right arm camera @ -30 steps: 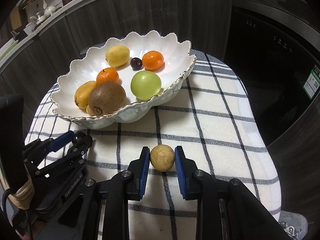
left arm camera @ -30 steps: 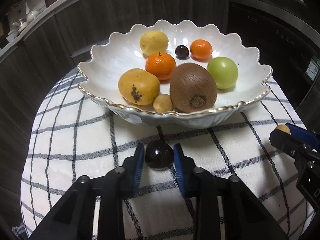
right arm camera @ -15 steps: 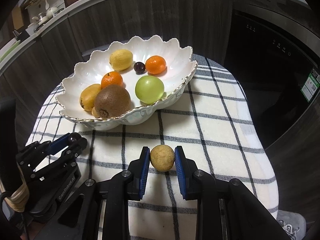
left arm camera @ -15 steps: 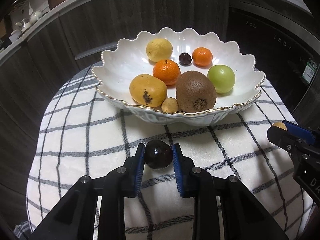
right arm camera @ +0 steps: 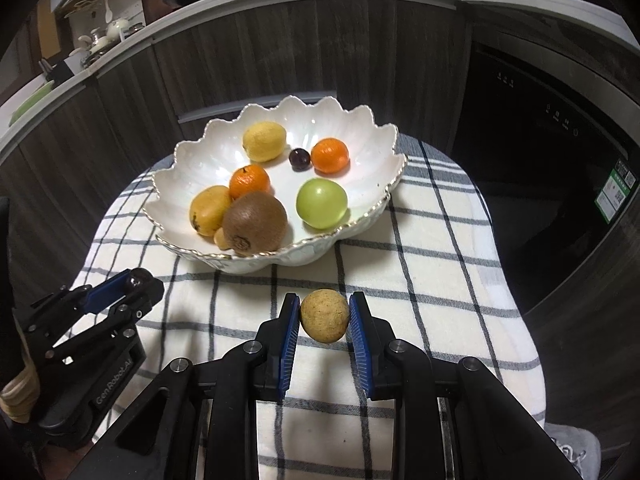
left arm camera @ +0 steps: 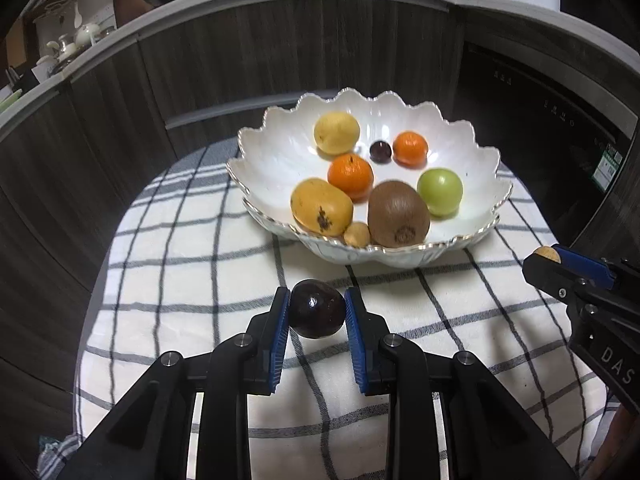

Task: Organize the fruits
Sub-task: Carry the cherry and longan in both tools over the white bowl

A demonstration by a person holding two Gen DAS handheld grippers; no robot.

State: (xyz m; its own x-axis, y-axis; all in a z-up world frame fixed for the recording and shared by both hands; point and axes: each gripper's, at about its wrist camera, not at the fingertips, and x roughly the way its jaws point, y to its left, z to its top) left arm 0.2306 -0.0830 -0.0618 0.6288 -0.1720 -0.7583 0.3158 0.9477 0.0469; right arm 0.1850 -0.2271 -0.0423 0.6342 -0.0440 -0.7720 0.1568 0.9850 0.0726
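My left gripper [left arm camera: 317, 316] is shut on a dark purple round fruit [left arm camera: 317, 314], held above the checked cloth in front of the bowl. My right gripper [right arm camera: 324, 316] is shut on a small tan round fruit [right arm camera: 324, 315], also above the cloth. A white scalloped bowl [left arm camera: 272, 152] holds a kiwi [left arm camera: 398, 214], a green fruit [left arm camera: 440, 192], two oranges [left arm camera: 351, 176], a lemon [left arm camera: 336, 132], a yellow-orange fruit [left arm camera: 320, 206], a small dark fruit [left arm camera: 380, 151] and a small tan fruit [left arm camera: 357, 235]. The right gripper shows at the right edge of the left wrist view [left arm camera: 548, 258].
The checked cloth [right arm camera: 432, 280] covers a small round table. Dark wood cabinets [left arm camera: 240, 60] curve behind it, with a dark appliance [right arm camera: 552, 140] at the right. The counter above [right arm camera: 120, 32] carries pans and bottles. The left gripper shows at the left in the right wrist view [right arm camera: 132, 284].
Both grippers have risen and drawn back from the bowl, each still holding its fruit. The bowl looks smaller and farther away now.
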